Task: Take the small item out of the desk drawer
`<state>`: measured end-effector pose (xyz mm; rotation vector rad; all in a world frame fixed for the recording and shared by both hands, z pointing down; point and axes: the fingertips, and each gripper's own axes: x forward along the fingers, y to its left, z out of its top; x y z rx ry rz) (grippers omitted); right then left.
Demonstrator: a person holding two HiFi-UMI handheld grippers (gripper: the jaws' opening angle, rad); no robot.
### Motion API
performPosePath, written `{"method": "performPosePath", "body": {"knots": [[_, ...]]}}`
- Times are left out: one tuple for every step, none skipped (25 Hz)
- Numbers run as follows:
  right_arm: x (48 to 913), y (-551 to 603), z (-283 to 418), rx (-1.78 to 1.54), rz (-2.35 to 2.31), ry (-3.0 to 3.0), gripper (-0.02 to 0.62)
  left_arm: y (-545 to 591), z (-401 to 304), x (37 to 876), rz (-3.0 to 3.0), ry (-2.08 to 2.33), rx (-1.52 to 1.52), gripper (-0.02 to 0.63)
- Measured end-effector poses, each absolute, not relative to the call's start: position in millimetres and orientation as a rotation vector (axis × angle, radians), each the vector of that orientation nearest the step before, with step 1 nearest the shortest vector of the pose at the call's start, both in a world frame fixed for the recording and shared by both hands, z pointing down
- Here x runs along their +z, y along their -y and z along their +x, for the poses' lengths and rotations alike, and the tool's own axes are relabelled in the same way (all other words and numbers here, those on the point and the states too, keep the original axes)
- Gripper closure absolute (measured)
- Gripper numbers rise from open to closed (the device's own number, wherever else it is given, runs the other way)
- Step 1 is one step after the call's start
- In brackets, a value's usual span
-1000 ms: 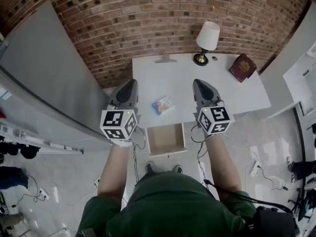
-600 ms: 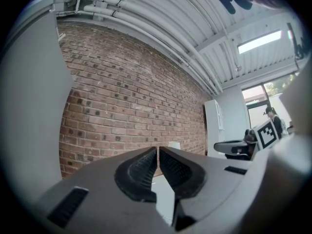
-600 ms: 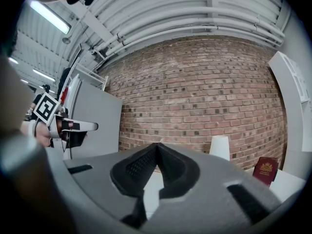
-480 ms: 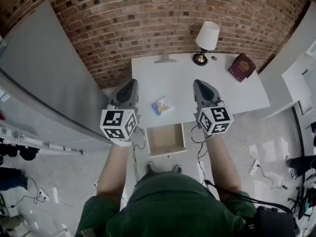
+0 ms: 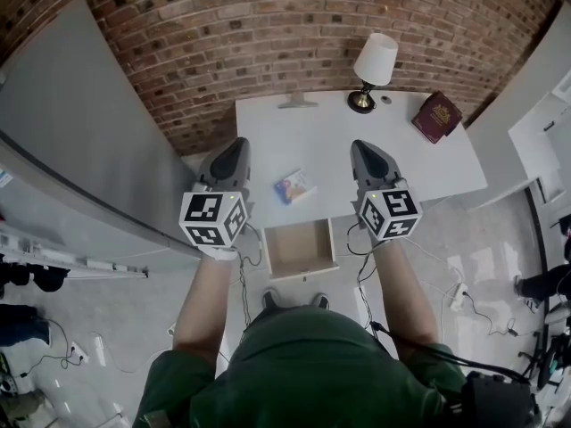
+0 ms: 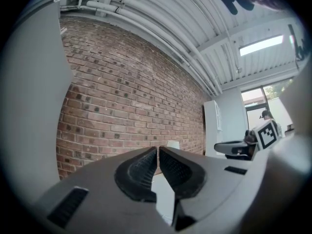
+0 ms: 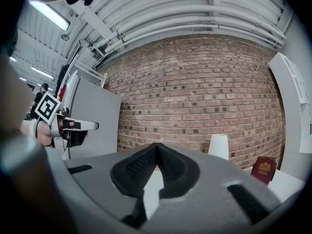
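The white desk [image 5: 401, 163] stands against a brick wall, and its drawer [image 5: 300, 250] is pulled out toward me and looks empty. A small colourful box [image 5: 294, 187] lies on the desktop just behind the drawer. My left gripper [image 5: 235, 144] [image 6: 157, 149] hovers level over the desk's left edge, to the left of the box. Its jaws are shut with nothing between them. My right gripper [image 5: 361, 146] [image 7: 156, 145] hovers level to the right of the box, also shut and holding nothing. Neither gripper touches the box or the drawer.
A white-shaded lamp [image 5: 375, 68] and a dark red book [image 5: 437, 118] sit at the desk's back right. A tall grey panel [image 5: 89, 150] stands to the left. Cables and a power strip [image 5: 460, 300] lie on the floor at the right.
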<state>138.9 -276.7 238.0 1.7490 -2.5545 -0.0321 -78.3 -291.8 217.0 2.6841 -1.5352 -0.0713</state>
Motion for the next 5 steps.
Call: {"method": "performPosePath", "body": {"knots": [[239.1,277.4,137.7,-0.032,1.749,2.551,0.594,293.2,-79.5,218.2,2.684,1.532,-0.071,0.595],[239.9,278.3,136.1,-0.033,1.749,2.548,0.594,295.0,-81.0,219.3,2.683,1.529,-0.07,0.595],[240.4,279.4,134.3,-0.034,1.748,2.545,0.594,297.0,-82.7,220.3,2.682,1.527,-0.07,0.595],[240.7,280.6,132.3,-0.035,1.747,2.544,0.592,299.3,-84.5,221.1,2.681,1.526,-0.07,0.596],[241.0,281.9,130.3,-0.037,1.746,2.542,0.592,301.5,-86.2,221.9,2.68,1.524,-0.069,0.596]]}}
